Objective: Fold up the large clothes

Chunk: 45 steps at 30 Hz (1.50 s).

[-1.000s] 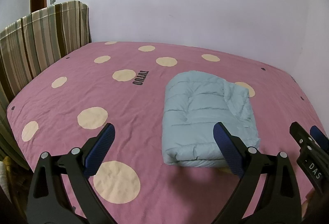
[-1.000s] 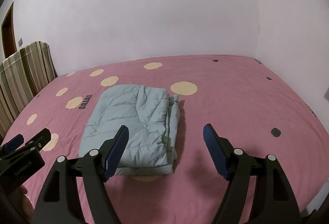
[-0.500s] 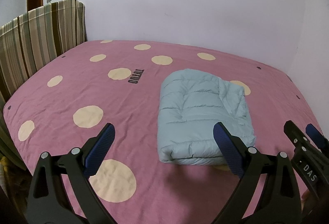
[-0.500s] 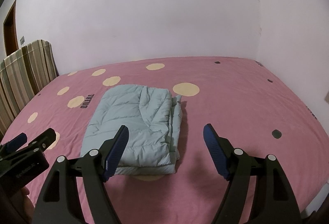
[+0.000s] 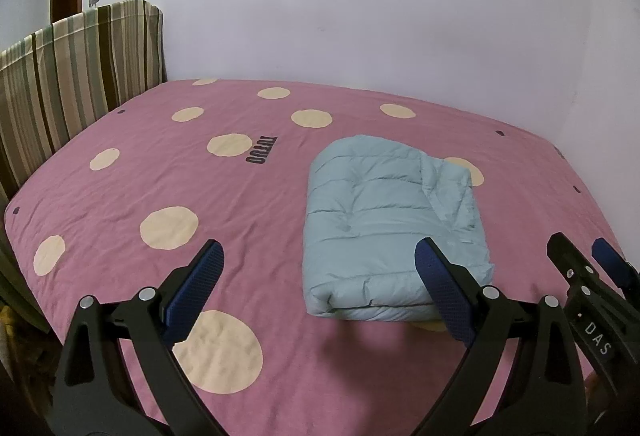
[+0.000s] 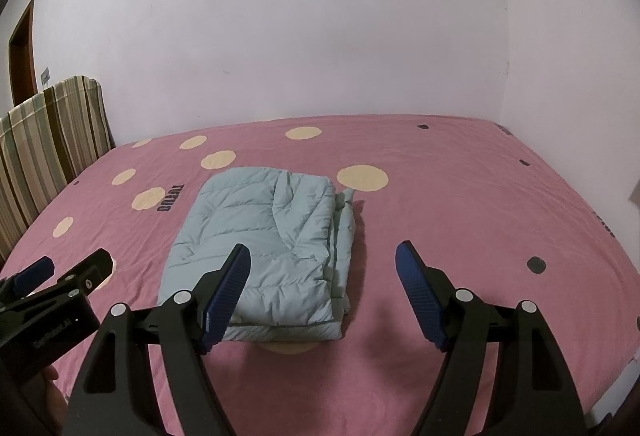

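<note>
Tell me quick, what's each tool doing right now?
Left tool: open, holding nothing.
Right tool: open, holding nothing; the folded jacket lies untouched on the bed.

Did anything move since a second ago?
Nothing really changed. The folded light blue puffer jacket lies on the pink dotted bedsheet as before, and both the left claw and right claw stay open, holding nothing.

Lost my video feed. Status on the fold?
Left gripper and right gripper open, empty. Light blue jacket lies folded on the pink bedsheet. Nothing in the way.
</note>
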### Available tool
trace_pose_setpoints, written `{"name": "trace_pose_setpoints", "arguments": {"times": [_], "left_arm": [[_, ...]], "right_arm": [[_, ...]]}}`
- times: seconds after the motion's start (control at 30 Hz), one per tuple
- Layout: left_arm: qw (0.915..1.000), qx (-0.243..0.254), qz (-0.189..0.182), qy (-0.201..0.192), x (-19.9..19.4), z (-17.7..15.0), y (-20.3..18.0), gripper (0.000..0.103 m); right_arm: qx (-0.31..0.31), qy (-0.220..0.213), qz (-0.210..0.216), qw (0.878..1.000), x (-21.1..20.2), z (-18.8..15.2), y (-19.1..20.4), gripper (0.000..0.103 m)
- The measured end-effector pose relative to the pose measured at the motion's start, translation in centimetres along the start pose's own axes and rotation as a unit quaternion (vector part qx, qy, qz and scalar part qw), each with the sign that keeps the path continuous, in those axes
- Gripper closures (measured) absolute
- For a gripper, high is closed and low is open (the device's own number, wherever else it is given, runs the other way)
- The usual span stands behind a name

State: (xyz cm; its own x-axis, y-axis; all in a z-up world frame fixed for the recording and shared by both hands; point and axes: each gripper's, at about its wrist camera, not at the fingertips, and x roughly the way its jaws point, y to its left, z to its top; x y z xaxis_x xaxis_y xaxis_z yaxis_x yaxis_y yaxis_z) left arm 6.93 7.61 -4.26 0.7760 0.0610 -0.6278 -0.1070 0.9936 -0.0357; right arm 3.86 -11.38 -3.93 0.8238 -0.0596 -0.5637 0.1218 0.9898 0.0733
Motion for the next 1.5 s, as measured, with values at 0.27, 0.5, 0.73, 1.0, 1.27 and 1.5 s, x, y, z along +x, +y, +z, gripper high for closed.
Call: {"name": "trace_pose_setpoints", "arguments": {"times": [0.27, 0.5, 0.73, 1.0, 1.27, 1.5], "left_arm": [[1.0, -0.002, -0.006, -0.003, -0.3, 0.1, 0.2, 0.007], [0.9999, 0.002, -0.01, -0.01, -0.7, 0.2, -0.1, 0.007], [0.9997, 0.009, -0.014, -0.018, -1.2, 0.4, -0.4, 0.007], [0.9996, 0.016, -0.016, -0.02, -1.1, 0.3, -0.5, 0.007], [0.9992, 0.017, -0.033, -0.018, -0.4, 0.3, -0.5, 0.007], [0.9998, -0.004, -0.016, 0.011, 2.6, 0.5, 1.4, 0.007]], "right_arm": [[-0.001, 0.001, 0.001, 1.0, 0.1, 0.0, -0.1, 0.029], [-0.001, -0.001, 0.001, 1.0, 0.0, 0.0, -0.1, 0.029], [0.0, -0.006, 0.0, 1.0, -0.2, 0.2, -0.2, 0.029], [0.001, -0.002, 0.0, 1.0, 0.1, 0.2, -0.4, 0.029], [0.003, 0.001, -0.002, 1.0, 0.6, -0.2, -0.4, 0.029], [0.008, 0.005, -0.004, 1.0, 1.9, -0.5, -1.4, 0.029]]}}
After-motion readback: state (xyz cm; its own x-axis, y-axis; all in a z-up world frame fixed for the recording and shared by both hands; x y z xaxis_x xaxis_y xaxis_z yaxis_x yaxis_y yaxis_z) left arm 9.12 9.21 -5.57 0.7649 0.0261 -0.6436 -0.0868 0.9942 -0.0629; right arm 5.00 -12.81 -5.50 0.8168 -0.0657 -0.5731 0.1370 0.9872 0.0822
